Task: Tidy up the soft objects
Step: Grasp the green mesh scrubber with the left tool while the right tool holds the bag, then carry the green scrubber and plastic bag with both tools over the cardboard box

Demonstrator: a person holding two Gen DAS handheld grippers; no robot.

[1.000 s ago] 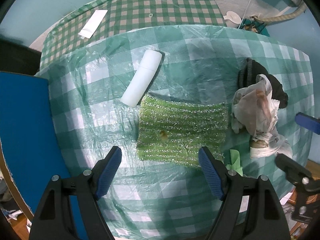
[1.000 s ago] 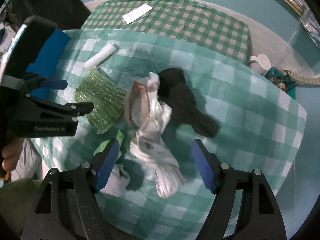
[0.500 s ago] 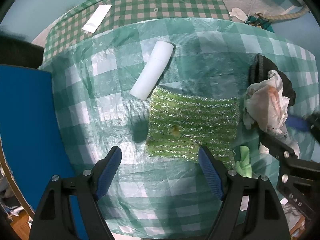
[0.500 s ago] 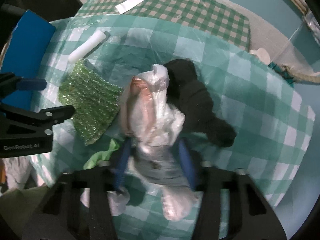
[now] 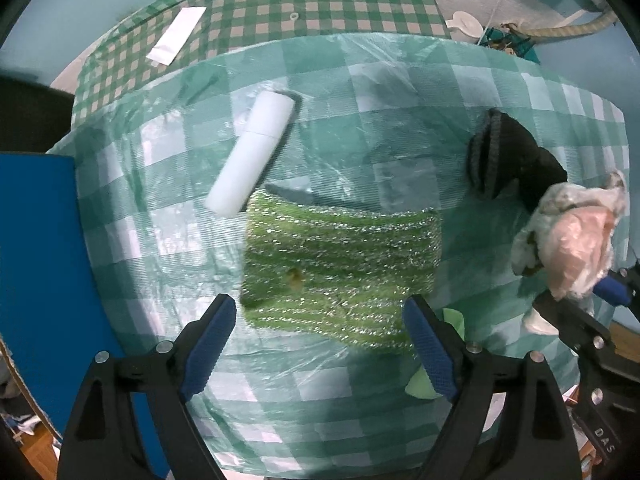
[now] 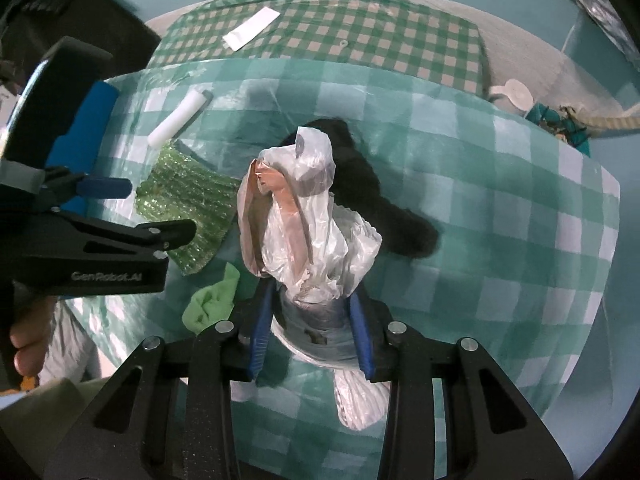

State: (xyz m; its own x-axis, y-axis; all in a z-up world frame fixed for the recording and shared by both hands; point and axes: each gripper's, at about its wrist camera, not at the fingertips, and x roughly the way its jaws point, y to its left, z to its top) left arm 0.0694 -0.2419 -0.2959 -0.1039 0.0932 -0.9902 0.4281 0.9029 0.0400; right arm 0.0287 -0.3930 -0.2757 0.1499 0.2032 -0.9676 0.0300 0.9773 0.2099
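the right gripper [image 6: 312, 320] has just been closing and now pinches a crinkled bundle of thin white and pinkish plastic bags [image 6: 304, 232], glossy and translucent, its blue ribbed pads pressing the bundle's waist. behind it lies a fuzzy black sock [image 6: 384, 216]; only the left view shows the sock's ribbed grey cuff [image 5: 486, 156]. the left gripper [image 5: 320, 344] hangs with jaws spread wide, and they have just been widening, over a glittery green knitted cloth [image 5: 340, 268], flat and roughly rectangular, nothing between the pads. a smooth white tube [image 5: 254, 154] lies just beside the cloth's far corner. a crumpled light green rag [image 6: 212, 300] shows best from the right view. all rest on a shiny checked plastic tablecloth [image 6: 500, 208].
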